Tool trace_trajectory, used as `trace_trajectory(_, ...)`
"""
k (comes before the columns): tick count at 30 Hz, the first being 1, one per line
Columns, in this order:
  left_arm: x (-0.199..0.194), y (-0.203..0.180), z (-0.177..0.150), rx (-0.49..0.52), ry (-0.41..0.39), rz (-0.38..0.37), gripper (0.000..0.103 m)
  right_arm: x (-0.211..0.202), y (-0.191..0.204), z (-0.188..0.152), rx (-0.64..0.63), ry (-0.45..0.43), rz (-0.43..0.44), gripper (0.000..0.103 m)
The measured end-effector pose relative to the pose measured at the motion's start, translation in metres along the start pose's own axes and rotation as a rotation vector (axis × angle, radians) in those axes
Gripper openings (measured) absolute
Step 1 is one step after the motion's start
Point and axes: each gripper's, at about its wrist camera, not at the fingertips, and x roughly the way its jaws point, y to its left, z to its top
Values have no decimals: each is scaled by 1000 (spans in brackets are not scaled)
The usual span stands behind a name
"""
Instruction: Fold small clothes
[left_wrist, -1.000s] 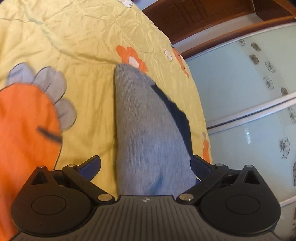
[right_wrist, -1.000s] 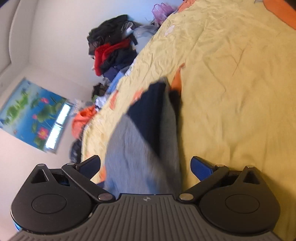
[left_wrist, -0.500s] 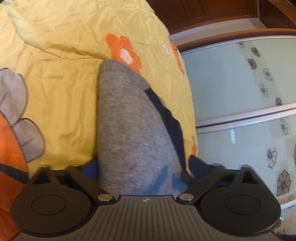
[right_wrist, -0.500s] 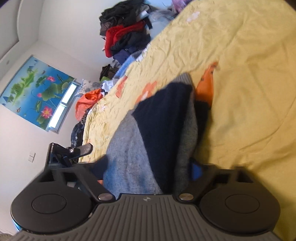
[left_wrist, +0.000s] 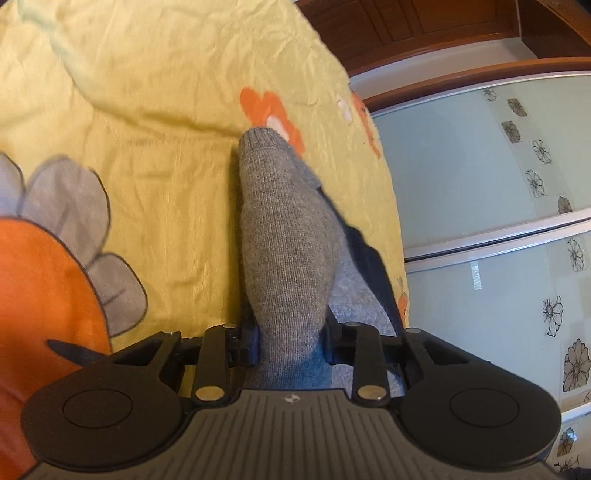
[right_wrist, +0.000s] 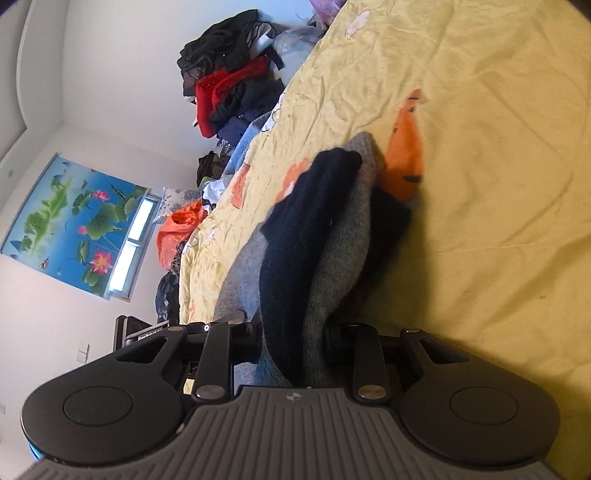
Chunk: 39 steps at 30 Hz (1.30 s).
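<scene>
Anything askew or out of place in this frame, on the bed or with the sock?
Nothing damaged or spilled. The grey sock lies bunched on the yellow sheet with both grippers closing on it. The only mess is a heap of clothes at the bed's far edge.

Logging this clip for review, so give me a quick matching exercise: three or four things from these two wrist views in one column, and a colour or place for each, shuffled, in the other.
Things:
1. knitted sock
2. crumpled cotton bedsheet
3. heap of unfolded clothes
4. lotus pond wall poster

Descriptions:
A. yellow with orange flower prints
B. piled at the bed's far end by the wall
C. grey with a dark navy end, pinched between claw pads
D. blue and green, hung next to a window

Pairs: 1-C, 2-A, 3-B, 4-D
</scene>
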Motion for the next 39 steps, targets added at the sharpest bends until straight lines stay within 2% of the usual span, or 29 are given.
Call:
trace_trajectory(5,-36,-7,5,26,-46,12,29,20,26,-4,7,-4,27,32)
trace_trajectory(11,-87,1,21,45,-91,47,28,57,60,-11,-11,21,82,32)
trace_trajectory(14,-100,18,27,29,-86,104,29,79,66,-12,-34,48,44,32)
trace_trajectory(17,-93,40,30,16,-51,168,32,99,57,-20,-58,86,-31,33)
trace_trajectory(18,-90,47,30,10,-49,181,40,103,55,-23,-84,81,-62,39)
trace_trajectory(19,-88,54,30,1,-53,156,45,104,52,-28,-93,75,-83,47)
trace_trajectory(20,-90,59,29,-16,-61,122,49,102,51,-31,-112,65,-53,49)
trace_trajectory(21,-95,61,26,-39,-73,102,62,100,55,-33,-141,71,-44,58)
trace_trajectory(22,-102,59,22,-44,-91,94,85,98,59,-36,-174,80,-43,75)
trace_trajectory(23,-110,53,16,-20,-115,105,93,93,66,-38,-208,87,-48,85)
trace_trajectory(24,-120,46,7,11,-142,116,101,86,70,-40,-225,82,-54,101)
trace_trajectory(27,-143,34,-27,27,-159,108,101,62,72,-48,-230,87,-91,102)
trace_trajectory(31,-153,30,-78,31,-109,86,101,27,63,-69,-283,64,-124,102)
trace_trajectory(34,-148,32,-99,52,-88,109,100,11,58,-92,-317,26,-124,102)
trace_trajectory(36,-141,38,-102,49,-78,110,100,8,57,-98,-295,16,-118,102)
trace_trajectory(38,-136,40,-103,46,-69,102,92,8,61,-102,-269,-4,-144,102)
trace_trajectory(39,-135,40,-103,40,-56,110,68,7,64,-108,-282,-21,-162,102)
